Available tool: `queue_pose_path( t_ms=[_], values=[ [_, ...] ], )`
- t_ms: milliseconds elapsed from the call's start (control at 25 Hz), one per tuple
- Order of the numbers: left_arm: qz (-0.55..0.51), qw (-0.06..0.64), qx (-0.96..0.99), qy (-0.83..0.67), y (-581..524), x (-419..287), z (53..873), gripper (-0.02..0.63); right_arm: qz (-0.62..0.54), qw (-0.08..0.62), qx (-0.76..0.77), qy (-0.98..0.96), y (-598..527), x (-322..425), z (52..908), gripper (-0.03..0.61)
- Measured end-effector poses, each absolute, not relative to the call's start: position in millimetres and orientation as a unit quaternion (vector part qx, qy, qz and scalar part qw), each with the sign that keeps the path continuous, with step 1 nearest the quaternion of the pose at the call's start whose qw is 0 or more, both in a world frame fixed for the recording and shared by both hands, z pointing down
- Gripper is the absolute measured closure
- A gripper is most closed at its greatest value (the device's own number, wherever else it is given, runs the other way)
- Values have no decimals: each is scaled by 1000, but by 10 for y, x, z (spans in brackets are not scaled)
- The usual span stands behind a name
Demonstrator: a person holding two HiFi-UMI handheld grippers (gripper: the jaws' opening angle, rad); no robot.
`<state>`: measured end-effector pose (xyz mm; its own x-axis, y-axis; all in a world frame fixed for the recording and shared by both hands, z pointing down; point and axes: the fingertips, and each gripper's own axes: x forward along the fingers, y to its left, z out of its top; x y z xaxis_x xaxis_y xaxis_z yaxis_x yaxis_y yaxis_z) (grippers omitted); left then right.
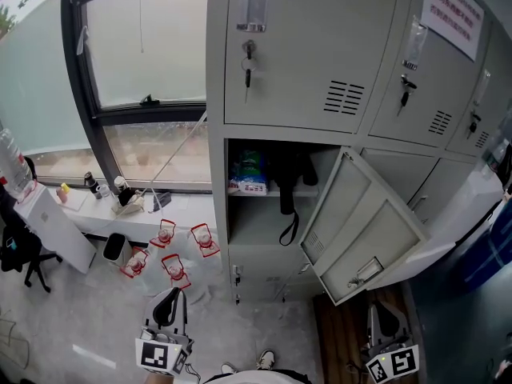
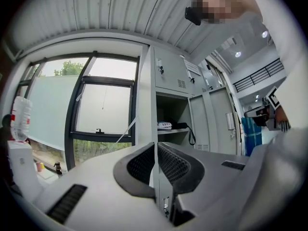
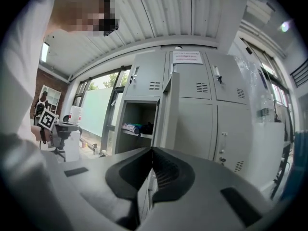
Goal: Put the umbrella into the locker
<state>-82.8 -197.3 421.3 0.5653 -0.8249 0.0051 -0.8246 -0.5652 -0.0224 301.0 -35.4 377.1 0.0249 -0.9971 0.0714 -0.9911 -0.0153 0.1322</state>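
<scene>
I am in a staff locker area of an office-type building. Indicators:

- A bank of grey steel lockers, with keys in the locks, vent slots, and a printed notice on one door.
- A large dark-framed window.
- A white water dispenser carrying an inverted bottle.
- A black office chair on the pale floor.
- A ribbed metal ceiling.
</scene>
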Motion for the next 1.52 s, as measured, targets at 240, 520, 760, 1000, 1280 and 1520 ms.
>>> queue_pose_path(
  t_ms=[240, 520, 760, 1000, 1280, 1520],
  values=[
    [-19, -3, -872, 489, -1824, -985, 4285, 575, -24, 30, 742, -669, -279, 3185, 3654, 560],
    [-6, -24, -865, 500, -1716, -1012, 4256, 575, -35, 16, 748, -663, -323, 3277, 3594, 560],
    [1, -19, -865, 502, -1744, -1014, 4198, 575, -21, -2, 742, -670, -365, 3209, 3635, 559],
    [7, -29, -869, 493, -1749, -920, 4216, 575, 1, -48, 734, -678, -409, 3147, 3625, 560],
    [11, -29, -868, 496, -1748, -962, 4192, 575, 8, -61, 742, -668, -365, 3221, 3616, 560],
    [8, -26, -864, 502, -1727, -1015, 4211, 575, 9, -74, 761, -644, -324, 3356, 3645, 560]
  ],
)
